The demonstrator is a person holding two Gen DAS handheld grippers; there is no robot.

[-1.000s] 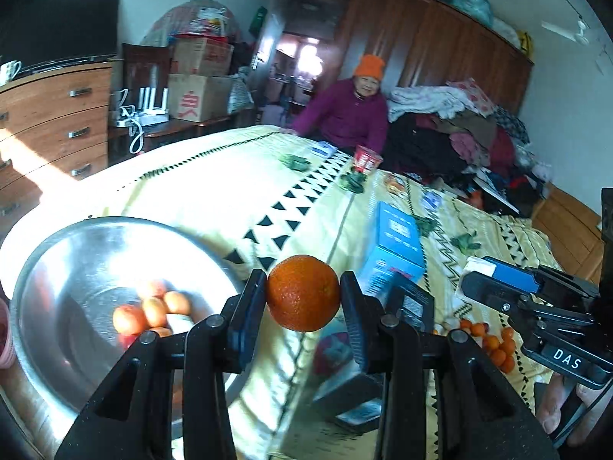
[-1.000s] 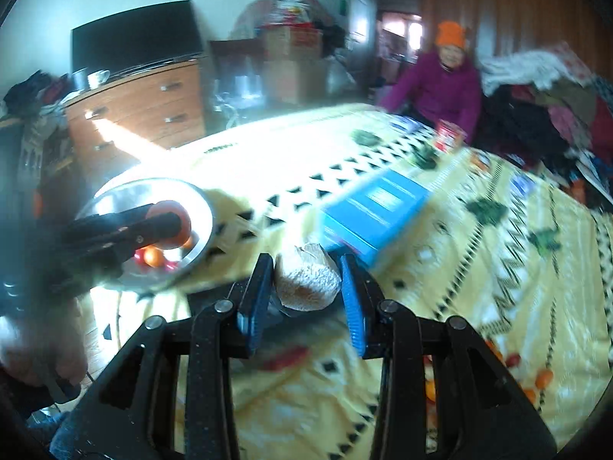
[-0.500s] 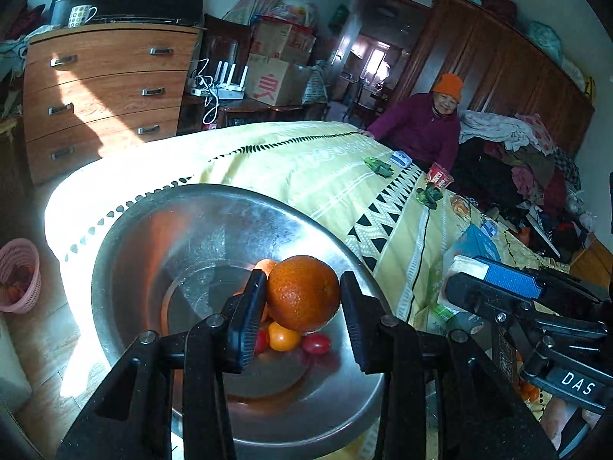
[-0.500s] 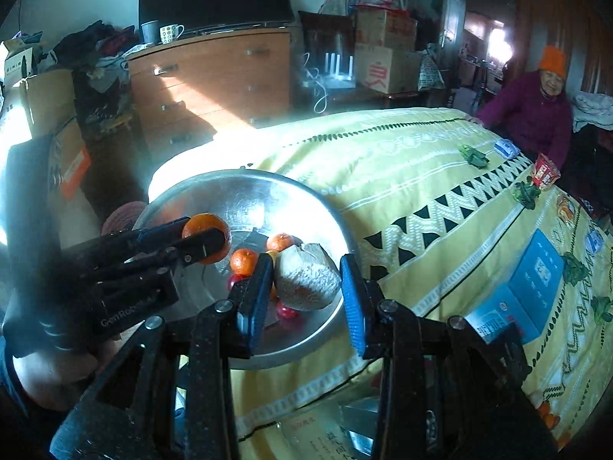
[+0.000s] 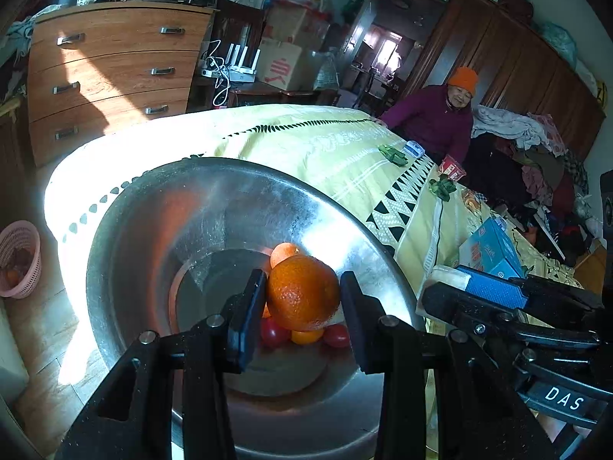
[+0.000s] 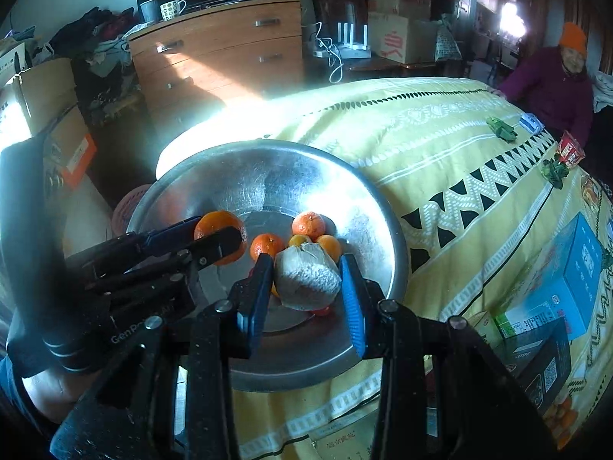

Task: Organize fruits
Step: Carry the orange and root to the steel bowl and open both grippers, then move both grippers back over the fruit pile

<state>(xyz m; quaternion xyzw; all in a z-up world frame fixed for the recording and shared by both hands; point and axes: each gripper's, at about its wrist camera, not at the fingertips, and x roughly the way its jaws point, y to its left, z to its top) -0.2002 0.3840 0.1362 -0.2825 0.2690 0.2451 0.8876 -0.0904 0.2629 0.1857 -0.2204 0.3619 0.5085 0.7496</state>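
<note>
Right now my left claw (image 5: 302, 306) grips an orange (image 5: 302, 297) at lower centre, poised over the steel bowl (image 5: 145, 230) so I judge a release would land it inside. My right claw (image 6: 306, 283) pinches a pale, rough-skinned lump (image 6: 306, 281), also above the bowl. Inside lie small oranges (image 6: 308, 224) and cherry tomatoes (image 5: 274, 333). Beyond, the bowl sits on a yellow-covered bed (image 6: 440, 134), blue box (image 6: 567, 283) at right.

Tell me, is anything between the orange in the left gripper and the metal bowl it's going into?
Nothing visible does. The orange, clamped in the left gripper, hangs over the open bowl, with only small fruits on the bowl's floor beneath.
</note>
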